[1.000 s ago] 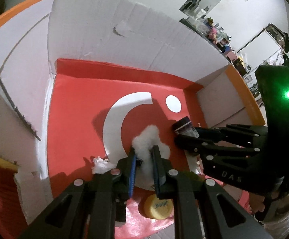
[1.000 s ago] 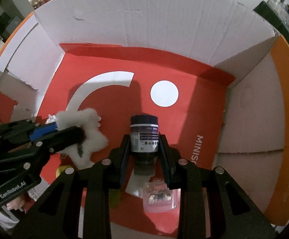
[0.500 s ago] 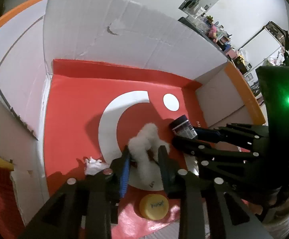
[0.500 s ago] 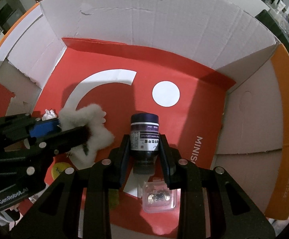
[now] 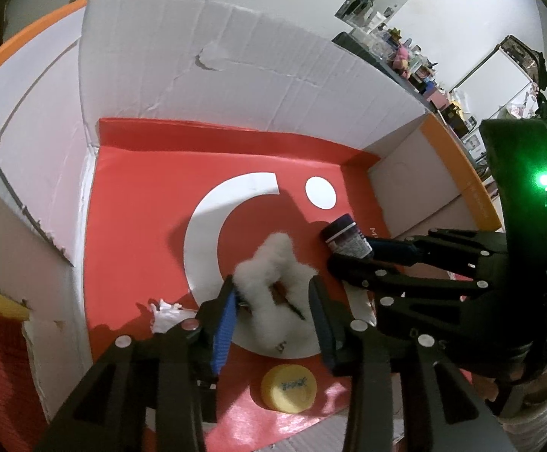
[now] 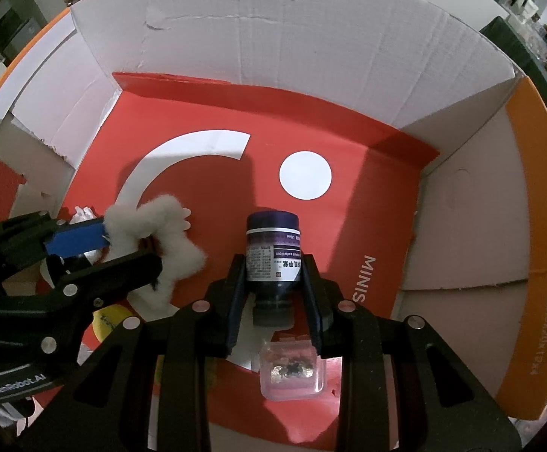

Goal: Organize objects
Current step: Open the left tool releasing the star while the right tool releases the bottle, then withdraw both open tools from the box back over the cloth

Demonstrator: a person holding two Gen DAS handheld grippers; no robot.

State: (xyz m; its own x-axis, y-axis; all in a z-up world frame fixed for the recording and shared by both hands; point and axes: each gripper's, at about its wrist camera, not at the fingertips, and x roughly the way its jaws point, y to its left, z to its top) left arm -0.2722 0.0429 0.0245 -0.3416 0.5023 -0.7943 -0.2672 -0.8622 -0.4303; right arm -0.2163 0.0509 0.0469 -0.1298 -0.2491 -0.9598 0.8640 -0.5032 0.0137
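A white fluffy piece (image 5: pixel 273 263) lies on the red floor of a cardboard box (image 5: pixel 236 86). My left gripper (image 5: pixel 273 287) stands over it, its jaws opening, with the fluff loose between the blue pads (image 5: pixel 222 324). In the right wrist view the same fluff (image 6: pixel 168 226) shows at the left beside the left gripper (image 6: pixel 130 243). My right gripper (image 6: pixel 273 263) is shut on a dark purple bottle (image 6: pixel 272 241) with a white label, held upright above the floor. From the left wrist view, the bottle (image 5: pixel 345 235) and the right gripper (image 5: pixel 350 252) sit just right of the fluff.
A yellow round lid (image 5: pixel 288 386) lies near the box's front edge. A crumpled white scrap (image 5: pixel 166 314) sits left of the fluff. A small clear plastic case (image 6: pixel 292 373) rests under the right gripper. White box walls (image 6: pixel 273 56) rise at the back and sides.
The left jaws have spread apart and let go of the white fluff, which has puffed out wider between them. The right gripper keeps its hold on the bottle.
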